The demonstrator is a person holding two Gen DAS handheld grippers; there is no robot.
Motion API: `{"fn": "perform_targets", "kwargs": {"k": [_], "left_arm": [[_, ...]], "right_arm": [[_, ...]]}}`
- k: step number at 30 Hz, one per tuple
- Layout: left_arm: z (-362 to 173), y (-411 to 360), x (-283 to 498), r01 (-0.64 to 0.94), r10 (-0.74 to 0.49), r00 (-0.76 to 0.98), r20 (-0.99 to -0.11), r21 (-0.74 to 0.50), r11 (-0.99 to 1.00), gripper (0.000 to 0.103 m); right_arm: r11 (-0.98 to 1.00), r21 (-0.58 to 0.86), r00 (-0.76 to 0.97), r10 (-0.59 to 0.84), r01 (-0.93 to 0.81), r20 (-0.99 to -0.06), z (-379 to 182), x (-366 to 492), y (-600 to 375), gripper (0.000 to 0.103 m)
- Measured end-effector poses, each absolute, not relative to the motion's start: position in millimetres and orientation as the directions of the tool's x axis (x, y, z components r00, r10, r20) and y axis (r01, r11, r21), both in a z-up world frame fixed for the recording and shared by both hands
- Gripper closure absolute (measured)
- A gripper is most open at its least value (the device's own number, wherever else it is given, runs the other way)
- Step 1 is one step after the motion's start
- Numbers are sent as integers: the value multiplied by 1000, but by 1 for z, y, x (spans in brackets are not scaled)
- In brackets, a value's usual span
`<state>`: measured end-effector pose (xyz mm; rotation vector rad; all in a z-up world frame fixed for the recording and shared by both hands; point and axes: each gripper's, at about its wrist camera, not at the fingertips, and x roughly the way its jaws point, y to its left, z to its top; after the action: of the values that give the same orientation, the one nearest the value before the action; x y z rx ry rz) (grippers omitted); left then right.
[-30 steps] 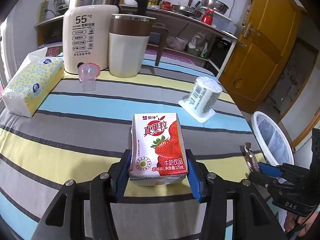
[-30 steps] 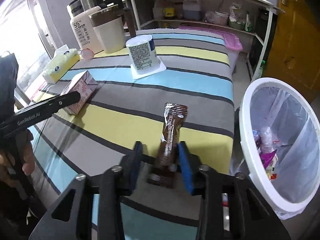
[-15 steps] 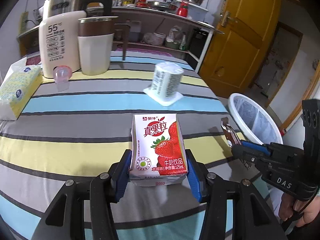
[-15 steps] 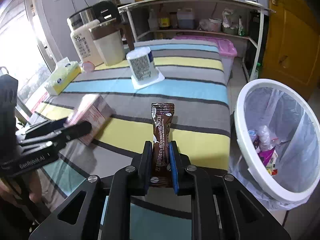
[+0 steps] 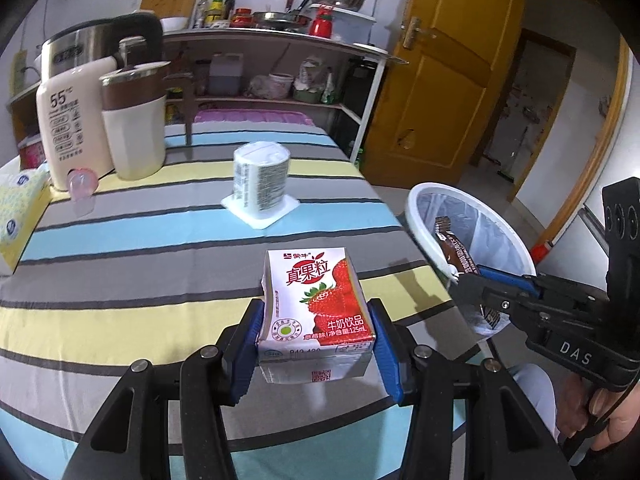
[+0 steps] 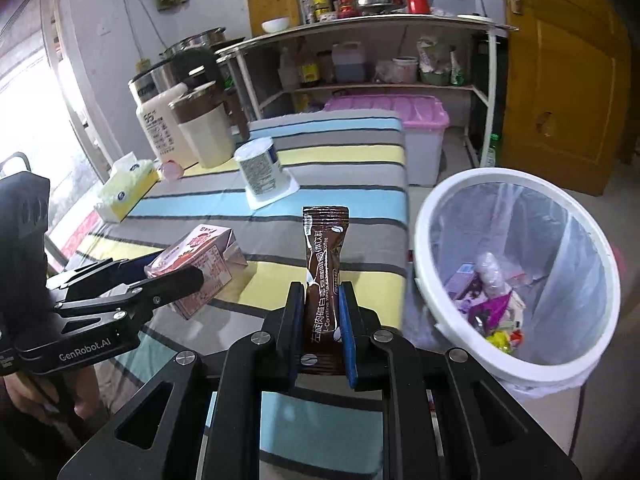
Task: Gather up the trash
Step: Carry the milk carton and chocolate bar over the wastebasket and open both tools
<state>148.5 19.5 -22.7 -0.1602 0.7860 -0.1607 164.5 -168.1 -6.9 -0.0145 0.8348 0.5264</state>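
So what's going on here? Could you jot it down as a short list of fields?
left gripper: shut on the strawberry milk carton
right gripper: shut on the brown coffee sachet
bin: white, lined, beside the table, some rubbish already inside
still on table: upturned yogurt cup
table: striped cloth
not trash: kettle, tissue pack

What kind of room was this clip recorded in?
Probably a home kitchen or dining corner: a shelf holds sauce bottles and metal bowls, an electric kettle stands on the striped-cloth table, and a lined bin sits beside it.
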Motion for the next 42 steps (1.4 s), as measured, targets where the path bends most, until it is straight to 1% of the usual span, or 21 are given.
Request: {"fn": "perform_targets", "kwargs": {"k": [10, 19, 29, 42], "left_arm": [[-8, -13, 161, 160, -246, 700, -670, -188, 969, 52], [2, -58, 183, 251, -311, 688, -656, -187, 950, 52], [2, -104, 216, 341, -376, 651, -659, -188, 921, 52], [-23, -147, 252, 403, -419, 581, -697, -201, 893, 52]], "right_arm": [[901, 198, 605, 409, -385, -683, 1, 165, -210, 85], [937, 199, 652, 344, -289, -676, 5, 171, -257, 85], [961, 194, 659, 277, -197, -699, -4, 183, -293, 85], [976, 173, 635, 219, -136, -741, -22, 205, -312, 85]]}}
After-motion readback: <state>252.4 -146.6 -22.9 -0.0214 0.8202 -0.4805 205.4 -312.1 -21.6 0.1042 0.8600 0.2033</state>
